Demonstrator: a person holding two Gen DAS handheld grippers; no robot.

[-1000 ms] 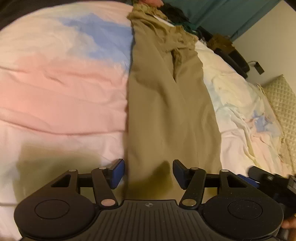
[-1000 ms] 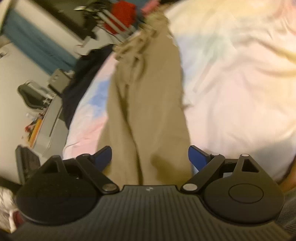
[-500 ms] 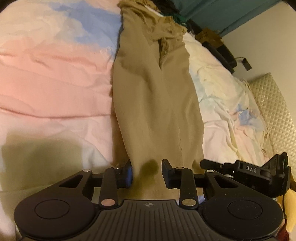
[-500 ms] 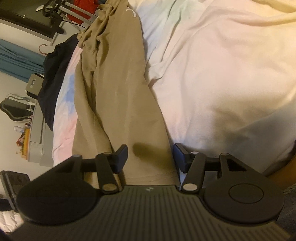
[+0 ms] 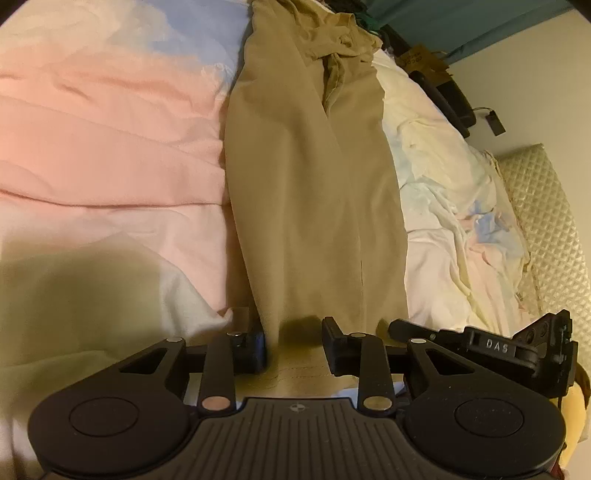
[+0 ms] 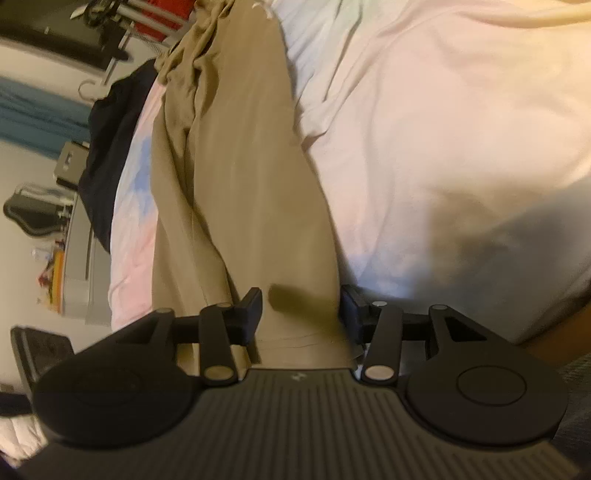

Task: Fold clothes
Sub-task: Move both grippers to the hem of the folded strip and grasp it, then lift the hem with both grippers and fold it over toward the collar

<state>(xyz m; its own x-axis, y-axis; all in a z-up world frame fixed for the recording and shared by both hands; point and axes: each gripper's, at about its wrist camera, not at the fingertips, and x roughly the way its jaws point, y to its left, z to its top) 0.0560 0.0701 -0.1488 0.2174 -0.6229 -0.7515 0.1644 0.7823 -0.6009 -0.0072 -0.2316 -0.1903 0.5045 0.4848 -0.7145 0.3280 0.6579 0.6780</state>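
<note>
**Khaki trousers stretched along a bed, hem end between two sets of tongs**

Left wrist view: khaki trousers [image 5: 314,192] laid lengthwise down a bed, over a pastel bedcover [image 5: 110,140] of pink, blue and cream patches. Waistband end bunched at the far top of the frame, legs running straight toward the camera, stitched hem lying just ahead of the tool body. Left tongs [image 5: 293,345] set low at that hem, narrowly parted, one finger at the left edge of the cloth and the other on top of it, fabric between them. Firm pinch or loose straddle: cannot tell. Right tongs [image 5: 402,326] entering from the right, close beside the trouser edge, seen side-on. Quilted headboard [image 5: 543,221] at far right, teal curtain [image 5: 461,22] beyond the bed.

Right wrist view: same trousers [image 6: 240,166] running away from the lens, flanked on the right by pink-white bedcover [image 6: 443,129] and on the left by a narrower strip of it. Right tongs [image 6: 301,314] parted to a middling width, one trouser leg lying between the fingers just above the hem, left finger resting on the fabric, right finger at the cloth's outer edge. Gap visible, no closed grip. Dark garment [image 6: 110,147] draped at the bed's far left side, a red item [image 6: 162,14] on a rack behind, a grey desk [image 6: 74,258] along the wall.
</note>
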